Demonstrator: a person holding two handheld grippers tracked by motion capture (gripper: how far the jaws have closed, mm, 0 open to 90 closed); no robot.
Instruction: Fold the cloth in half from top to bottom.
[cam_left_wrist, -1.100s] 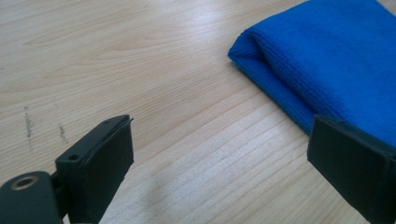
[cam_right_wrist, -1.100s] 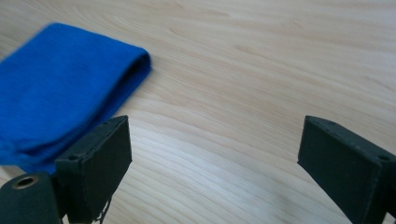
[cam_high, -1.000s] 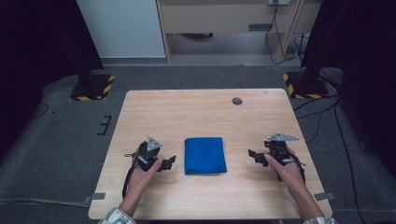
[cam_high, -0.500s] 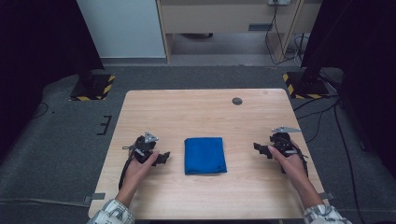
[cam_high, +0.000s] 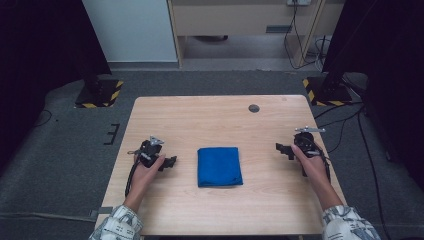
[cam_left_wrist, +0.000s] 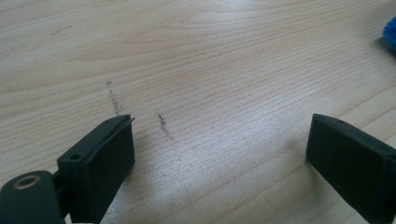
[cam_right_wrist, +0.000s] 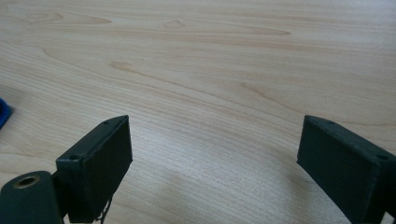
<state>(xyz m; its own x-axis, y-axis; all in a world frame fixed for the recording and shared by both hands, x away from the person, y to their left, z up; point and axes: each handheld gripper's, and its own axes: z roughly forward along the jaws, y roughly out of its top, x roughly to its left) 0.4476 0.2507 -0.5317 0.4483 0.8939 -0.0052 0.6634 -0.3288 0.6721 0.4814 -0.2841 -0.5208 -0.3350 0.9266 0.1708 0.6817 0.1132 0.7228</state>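
Note:
A folded blue cloth (cam_high: 219, 166) lies flat in the middle of the wooden table (cam_high: 220, 120). My left gripper (cam_high: 170, 162) rests low over the wood a little to the cloth's left, its jaws wide apart and empty. In the left gripper view (cam_left_wrist: 219, 154) a blue corner of the cloth (cam_left_wrist: 390, 31) peeks in at the top right. My right gripper (cam_high: 283, 149) sits to the cloth's right, farther off, also open with nothing between its jaws. The right gripper view (cam_right_wrist: 212, 158) looks across bare wood, with a sliver of the cloth (cam_right_wrist: 3, 113) at the left edge.
A small dark round disc (cam_high: 254, 108) sits in the table near its far edge. Grey floor surrounds the table, with black stands on yellow-black striped bases (cam_high: 100, 94) at the back left and back right (cam_high: 325, 90).
Both hands have drawn outward from the cloth, the right one farther right. Both grippers stay open and the cloth has not moved.

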